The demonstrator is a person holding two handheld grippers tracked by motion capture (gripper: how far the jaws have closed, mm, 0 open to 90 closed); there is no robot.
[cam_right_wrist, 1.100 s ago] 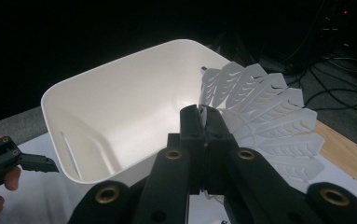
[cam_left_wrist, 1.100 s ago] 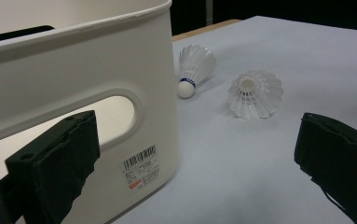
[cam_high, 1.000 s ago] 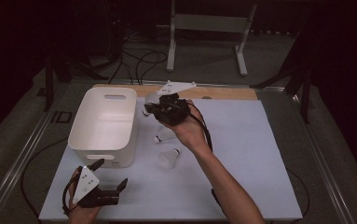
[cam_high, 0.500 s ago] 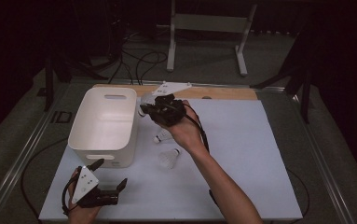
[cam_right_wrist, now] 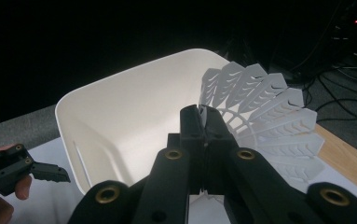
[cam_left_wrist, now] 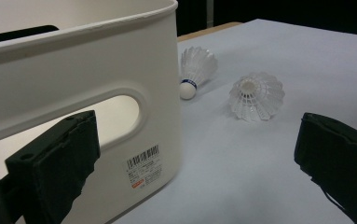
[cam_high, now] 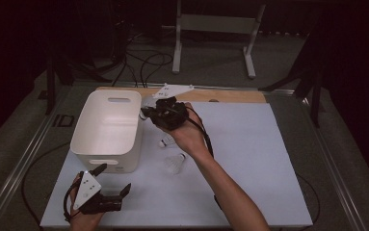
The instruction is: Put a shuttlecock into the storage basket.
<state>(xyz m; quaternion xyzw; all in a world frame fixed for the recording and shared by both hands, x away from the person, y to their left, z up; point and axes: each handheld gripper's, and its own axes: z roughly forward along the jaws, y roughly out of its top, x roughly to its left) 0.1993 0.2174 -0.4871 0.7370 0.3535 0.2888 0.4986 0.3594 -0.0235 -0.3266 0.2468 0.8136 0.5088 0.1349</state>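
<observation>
held shuttlecock point(cam_right_wrist: 260, 112): cork hidden behind right gripper point(cam_right_wrist: 203, 122), clamped on its skirt above bin point(cam_right_wrist: 120, 121); left gripper point(cam_high: 114, 180) gapes wide, low on table.

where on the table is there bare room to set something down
The white mat is bare right of the right forearm, out to its far and right edges, and along the near edge between the left gripper and that forearm. It is crowded beside the white bin, where two shuttlecocks lie.

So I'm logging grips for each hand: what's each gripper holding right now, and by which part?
The right gripper pinches a shuttlecock by the edge of its skirt. The left gripper is open and holds nothing.
</observation>
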